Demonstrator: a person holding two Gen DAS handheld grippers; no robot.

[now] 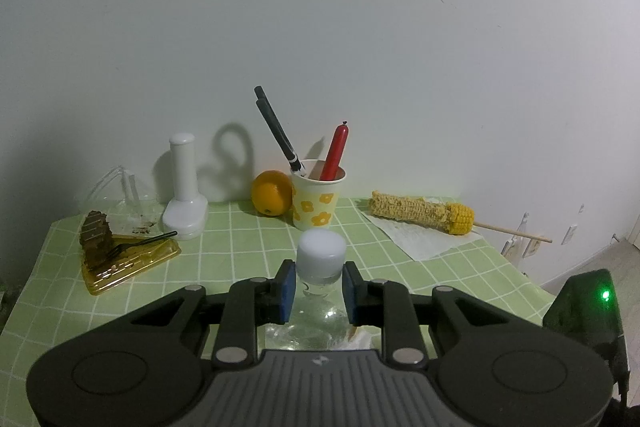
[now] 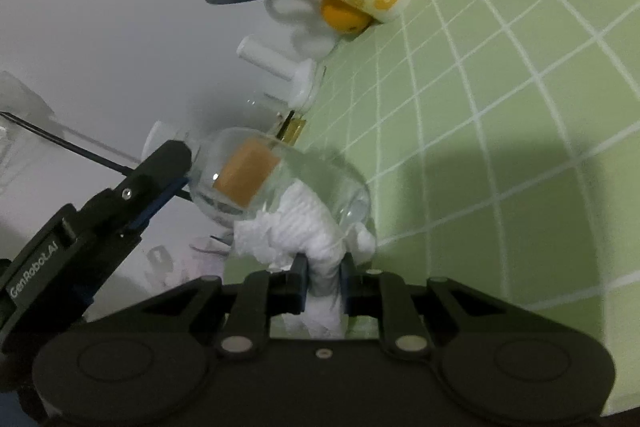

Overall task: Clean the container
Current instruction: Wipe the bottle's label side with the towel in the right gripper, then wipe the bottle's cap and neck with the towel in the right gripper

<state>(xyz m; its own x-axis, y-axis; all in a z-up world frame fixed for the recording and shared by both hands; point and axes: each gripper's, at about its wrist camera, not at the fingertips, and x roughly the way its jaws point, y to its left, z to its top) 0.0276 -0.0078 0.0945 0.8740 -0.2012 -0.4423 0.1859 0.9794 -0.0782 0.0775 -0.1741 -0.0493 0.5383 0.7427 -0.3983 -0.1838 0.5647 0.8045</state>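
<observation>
A clear glass bottle (image 1: 316, 323) with a white cap (image 1: 321, 254) is held upright between the blue pads of my left gripper (image 1: 319, 289), which is shut on its neck. In the right wrist view the same bottle (image 2: 320, 183) appears as a clear round body with an orange label (image 2: 246, 178), and the left gripper's finger (image 2: 160, 175) shows beside it. My right gripper (image 2: 323, 285) is shut on a wad of white paper towel (image 2: 300, 227) that presses against the bottle's glass side.
On the green checked tablecloth (image 1: 248, 267) stand a flowered paper cup (image 1: 316, 201) with scissors and a red tool, an orange (image 1: 271, 197), a white stand (image 1: 185, 187), a cake slice on a gold tray (image 1: 120, 251), and a corn cob (image 1: 420, 211) on paper.
</observation>
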